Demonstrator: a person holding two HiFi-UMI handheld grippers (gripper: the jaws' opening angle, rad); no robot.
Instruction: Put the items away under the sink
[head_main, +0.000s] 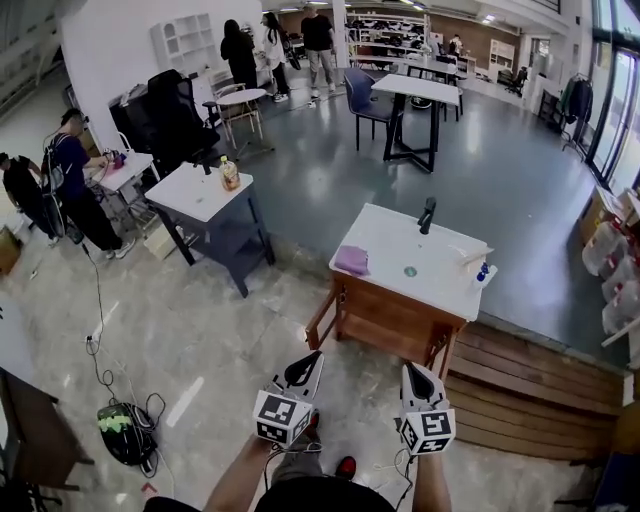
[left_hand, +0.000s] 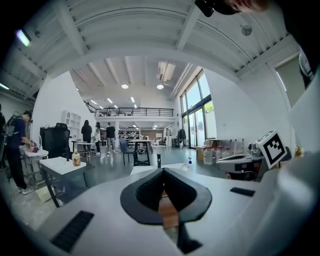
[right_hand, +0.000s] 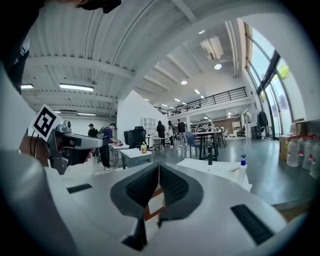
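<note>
The left hand-held gripper (left_hand: 162, 171) has its jaws pressed together with nothing between them. The right hand-held gripper (right_hand: 158, 165) is closed and empty in the same way. The two are held side by side and roughly level on the near side of the sink counter (head_main: 385, 245), well apart from it and pointing toward it. On the counter's white top, a purple cloth (head_main: 352, 260) lies at the left end, closest to the left hand-held gripper. A blue-capped bottle (head_main: 483, 272) stands at the counter's right edge. A black faucet (head_main: 427, 214) rises at its far edge. Under the top is the counter's wooden frame (head_main: 375, 318).
</note>
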